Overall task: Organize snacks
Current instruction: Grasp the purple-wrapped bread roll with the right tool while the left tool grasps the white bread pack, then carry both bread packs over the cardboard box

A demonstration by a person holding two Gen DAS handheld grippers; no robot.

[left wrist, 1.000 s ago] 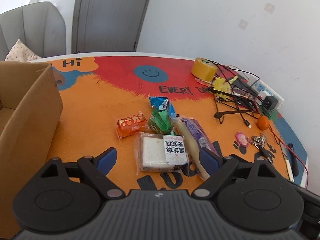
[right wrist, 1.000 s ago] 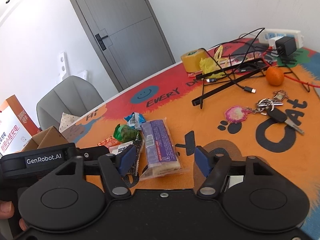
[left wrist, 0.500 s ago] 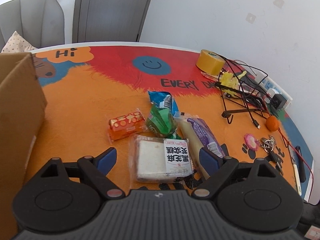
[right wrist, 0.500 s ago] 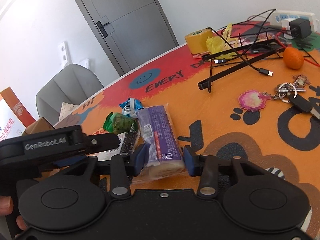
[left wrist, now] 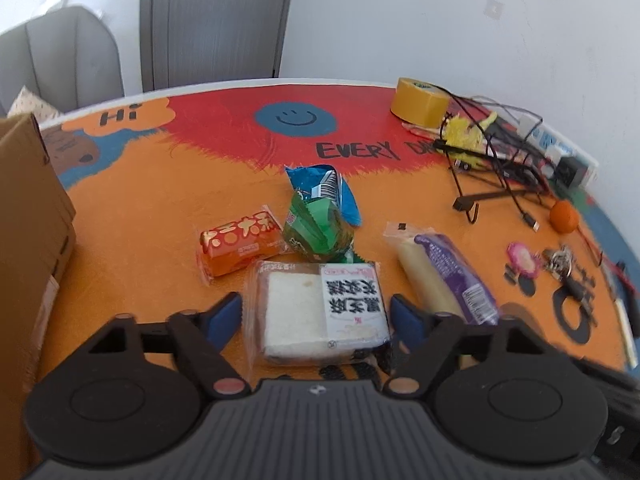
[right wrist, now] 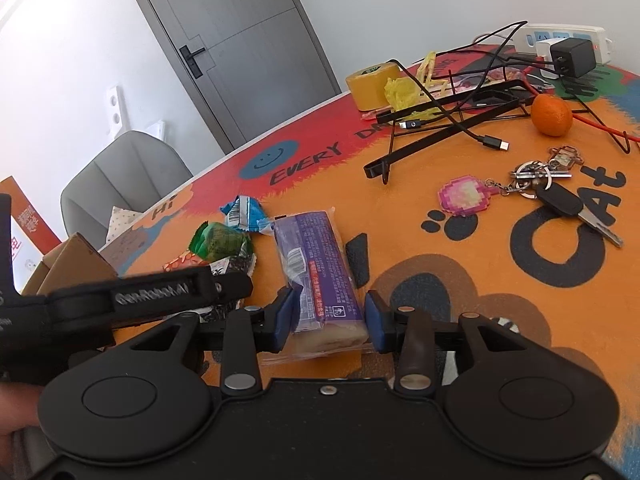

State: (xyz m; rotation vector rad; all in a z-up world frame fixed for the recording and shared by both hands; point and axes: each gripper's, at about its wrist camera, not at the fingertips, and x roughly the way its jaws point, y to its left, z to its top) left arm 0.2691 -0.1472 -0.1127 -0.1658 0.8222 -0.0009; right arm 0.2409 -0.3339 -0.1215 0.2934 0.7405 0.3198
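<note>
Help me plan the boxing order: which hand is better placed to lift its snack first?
Right. The right gripper is already shut on the purple bread roll, while the left gripper has just been closing around the white sandwich pack, pads not yet touching.

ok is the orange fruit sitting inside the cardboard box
No, the orange fruit rests on the mat beside the cables, far from the cardboard box.

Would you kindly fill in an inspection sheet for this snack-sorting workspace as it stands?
Surface: round table, colourful printed cover.
Job's things: sandwich pack, purple roll, orange, green, blue packets; cardboard box.
Clutter: tape roll, mandarin, keys.
Grippers: left claw closing around sandwich pack, gaps remain; right claw clamps purple roll.
Cables: tangle, power strip.
Surroundings: door, chair.
</note>
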